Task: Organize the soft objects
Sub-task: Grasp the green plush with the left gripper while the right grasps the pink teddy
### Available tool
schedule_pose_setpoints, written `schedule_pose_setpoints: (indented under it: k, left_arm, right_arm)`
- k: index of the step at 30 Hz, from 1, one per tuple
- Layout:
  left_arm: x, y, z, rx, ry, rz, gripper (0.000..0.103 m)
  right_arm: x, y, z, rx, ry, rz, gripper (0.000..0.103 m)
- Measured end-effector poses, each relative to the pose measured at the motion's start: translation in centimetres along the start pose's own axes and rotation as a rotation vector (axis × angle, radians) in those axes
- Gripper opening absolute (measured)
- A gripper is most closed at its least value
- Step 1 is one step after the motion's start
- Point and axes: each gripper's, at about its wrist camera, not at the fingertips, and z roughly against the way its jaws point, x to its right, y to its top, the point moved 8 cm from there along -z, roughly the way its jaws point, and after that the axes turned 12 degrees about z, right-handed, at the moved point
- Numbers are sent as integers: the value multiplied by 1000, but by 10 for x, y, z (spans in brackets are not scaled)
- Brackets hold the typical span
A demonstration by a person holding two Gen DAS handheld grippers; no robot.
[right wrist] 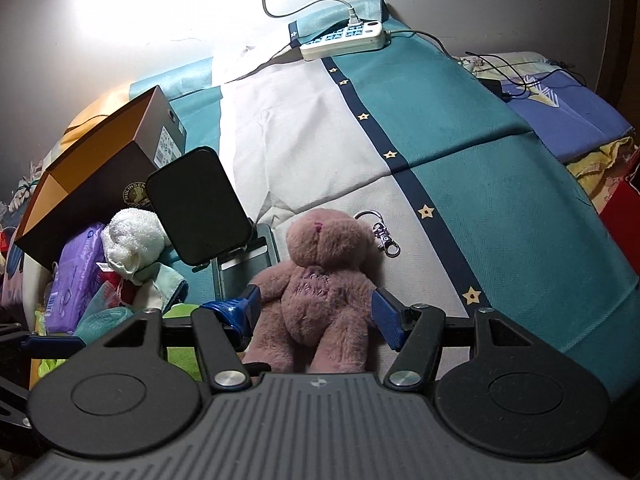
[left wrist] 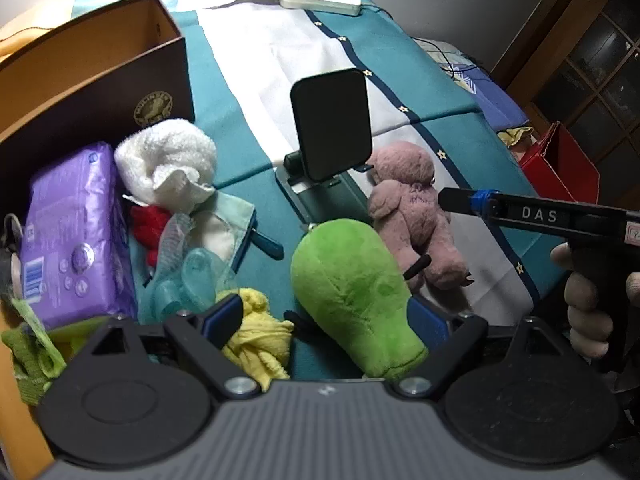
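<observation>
My right gripper [right wrist: 316, 316] sits low over the teal-and-white cloth [right wrist: 480, 184], jaws spread either side of the pink bear [right wrist: 320, 288], which lies just right of the phone stand [right wrist: 200, 204]. My left gripper [left wrist: 324, 320] is open around the green plush [left wrist: 352, 296], before the stand.

My pink bear [right wrist: 320, 280] is shaggy matt plush; the green toy [left wrist: 352, 292] at six o'clock is smoother, short-piled plush. The white towel [left wrist: 164, 156] is looped terry, the purple pack [left wrist: 76, 236] at nine o'clock glossy, crinkled plastic film, the brown box [right wrist: 100, 184] matt cardboard, and the bedcover [right wrist: 480, 200] flat woven cloth.
</observation>
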Motion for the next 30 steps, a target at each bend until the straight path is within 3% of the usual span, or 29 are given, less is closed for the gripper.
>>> schedule_pose_setpoints:
  k: [15, 25, 30]
  left_arm:
    - [12, 4, -31, -44, 86, -37, 89]
    - [22, -7, -46, -89, 57, -64, 89]
    - [28, -10, -42, -103, -29, -64, 89]
  right_arm:
    - [7, 8, -25, -4, 39, -33, 46]
    - [10, 4, -55, -23, 21, -42, 47]
    - [10, 7, -64, 6, 20, -41, 48]
